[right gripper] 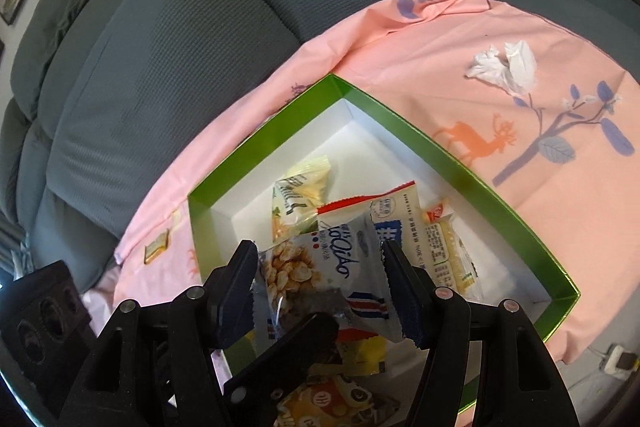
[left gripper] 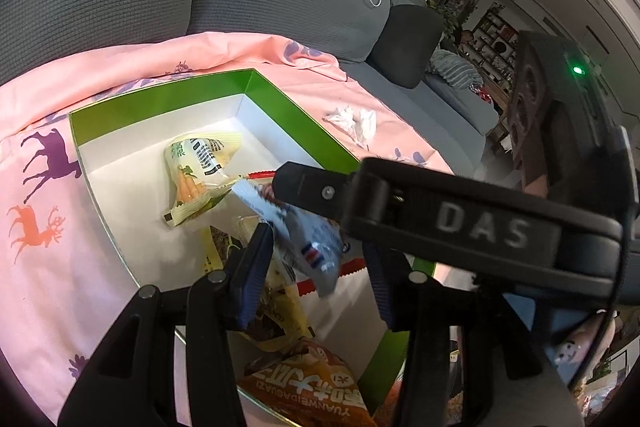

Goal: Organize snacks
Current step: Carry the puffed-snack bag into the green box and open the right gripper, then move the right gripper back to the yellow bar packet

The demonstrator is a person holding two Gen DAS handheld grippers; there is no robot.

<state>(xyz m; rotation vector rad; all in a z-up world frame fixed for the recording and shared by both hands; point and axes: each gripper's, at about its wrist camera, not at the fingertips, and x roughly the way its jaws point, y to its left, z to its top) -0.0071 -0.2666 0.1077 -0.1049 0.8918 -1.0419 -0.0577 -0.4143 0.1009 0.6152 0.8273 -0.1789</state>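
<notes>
A green box (left gripper: pixel 276 95) with a white inside lies on a pink sheet; it also shows in the right wrist view (right gripper: pixel 452 155). Inside lie a yellow-green packet (left gripper: pixel 200 171), an orange packet (left gripper: pixel 308 387) and several others. A grey-blue nut packet (right gripper: pixel 332 275) hangs over the box between my right gripper's (right gripper: pixel 320 283) open fingers. My left gripper (left gripper: pixel 316 267) is open, and one of its fingers (right gripper: pixel 288 351) crosses under the packet. The same packet (left gripper: pixel 304 243) shows in the left wrist view beside the right gripper's finger (left gripper: pixel 316 191). What holds the packet is unclear.
A grey sofa back (right gripper: pixel 200 27) rises behind the sheet. A crumpled white tissue (right gripper: pixel 508 67) lies on the sheet right of the box. A small gold packet (right gripper: pixel 156 247) lies on the sheet left of the box.
</notes>
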